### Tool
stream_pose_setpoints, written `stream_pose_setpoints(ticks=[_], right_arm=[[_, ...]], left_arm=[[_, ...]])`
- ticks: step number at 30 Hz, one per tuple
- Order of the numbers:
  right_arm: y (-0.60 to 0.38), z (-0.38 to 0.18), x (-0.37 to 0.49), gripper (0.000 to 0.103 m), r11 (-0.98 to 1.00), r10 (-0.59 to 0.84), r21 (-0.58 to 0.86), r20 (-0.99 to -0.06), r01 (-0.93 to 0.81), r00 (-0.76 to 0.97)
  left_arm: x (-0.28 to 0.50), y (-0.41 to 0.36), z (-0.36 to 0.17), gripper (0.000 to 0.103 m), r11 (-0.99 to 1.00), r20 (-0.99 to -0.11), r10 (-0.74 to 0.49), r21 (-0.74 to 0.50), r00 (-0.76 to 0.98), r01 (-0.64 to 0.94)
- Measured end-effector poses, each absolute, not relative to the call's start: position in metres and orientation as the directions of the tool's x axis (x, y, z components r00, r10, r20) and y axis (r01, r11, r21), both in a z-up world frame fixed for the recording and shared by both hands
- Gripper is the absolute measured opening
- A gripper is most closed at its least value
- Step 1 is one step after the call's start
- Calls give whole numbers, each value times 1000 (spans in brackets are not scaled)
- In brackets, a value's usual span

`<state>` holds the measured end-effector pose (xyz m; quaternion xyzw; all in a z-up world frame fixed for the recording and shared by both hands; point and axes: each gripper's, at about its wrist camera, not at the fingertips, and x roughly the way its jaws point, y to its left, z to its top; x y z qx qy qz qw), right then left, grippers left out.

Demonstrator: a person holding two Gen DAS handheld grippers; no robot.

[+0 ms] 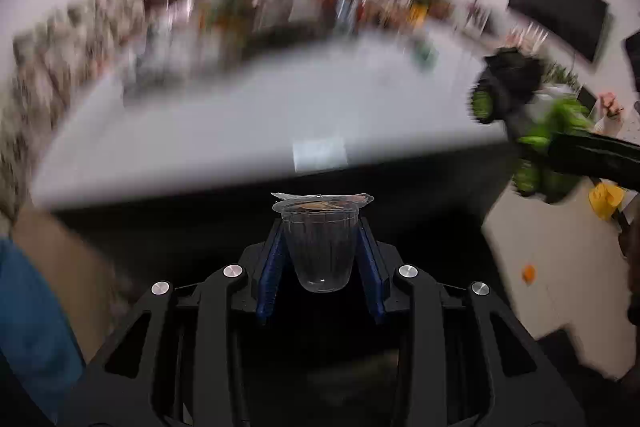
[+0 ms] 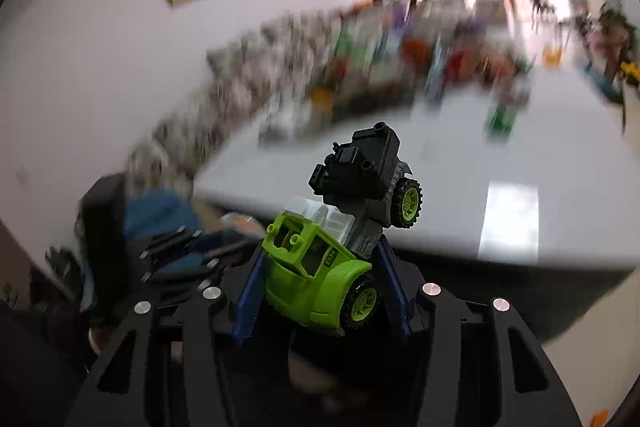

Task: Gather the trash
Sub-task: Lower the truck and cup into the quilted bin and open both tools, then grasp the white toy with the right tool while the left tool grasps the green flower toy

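My left gripper [image 1: 320, 239] is shut on a clear plastic cup [image 1: 320, 251] with a peeled foil lid flapping at its rim; its blue pads press on both sides. It hangs in front of the white table's [image 1: 240, 131] near edge. My right gripper [image 2: 320, 259] is shut on a green and black toy truck [image 2: 316, 275], tilted nose down between the blue pads. In the left wrist view the toy truck [image 1: 516, 95] and the right gripper holding it show at the right, blurred. The left gripper [image 2: 180, 255] shows blurred at the left of the right wrist view.
The white table carries a white paper slip [image 1: 320, 153] near its front edge and a blurred crowd of bottles and boxes [image 1: 288, 7] along the far side. A sofa [image 1: 48, 51] runs along the left wall. Pale floor [image 1: 540, 287] lies right of the table, with an orange scrap [image 1: 529, 273].
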<state>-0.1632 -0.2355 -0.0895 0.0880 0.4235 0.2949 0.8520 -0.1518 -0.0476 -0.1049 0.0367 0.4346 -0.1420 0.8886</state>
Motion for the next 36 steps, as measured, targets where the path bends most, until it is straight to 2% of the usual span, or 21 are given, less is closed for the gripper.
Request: stream_pose_setpoints(ticks=[4, 8, 10, 11, 12, 13, 19, 27, 32, 36], right_arm=[[-209, -160, -153, 51, 827, 536, 402, -772, -392, 340], [-189, -234, -131, 51, 844, 487, 407, -854, -349, 183], [-183, -262, -120, 54, 849, 469, 416, -877, -324, 102], [-181, -273, -114, 55, 857, 454, 410, -888, -313, 80], [-179, -278, -111, 66, 858, 443, 404, -894, -316, 61], [-178, -279, -108, 70, 867, 421, 382, -905, -320, 62], [-192, -234, -110, 74, 857, 443, 368, -883, -361, 153], [-240, -122, -109, 74, 865, 471, 330, -792, -377, 388], [-309, -65, -35, 80, 943, 326, 197, -710, -269, 624], [-351, -64, 55, 80, 974, 225, 171, -732, -146, 643]], left_arm=[[-137, -25, -178, 34, 967, -870, -193, -90, 453, 239], [-121, -18, -221, 35, 969, -917, -211, -151, 338, 197], [-116, -19, -239, 41, 968, -941, -206, -155, 268, 197], [-113, -19, -250, 60, 976, -957, -168, -128, 237, 176], [-110, -20, -258, 83, 980, -967, -142, -108, 211, 164], [-109, -20, -267, 85, 983, -975, -125, -97, 182, 156], [-113, -20, -257, 86, 982, -971, -114, -78, 210, 171], [-116, -19, -225, 86, 978, -957, -113, -60, 266, 199], [-125, -16, -184, 86, 967, -925, -152, -66, 348, 246], [-132, -24, -151, 86, 954, -881, -187, -57, 434, 294]])
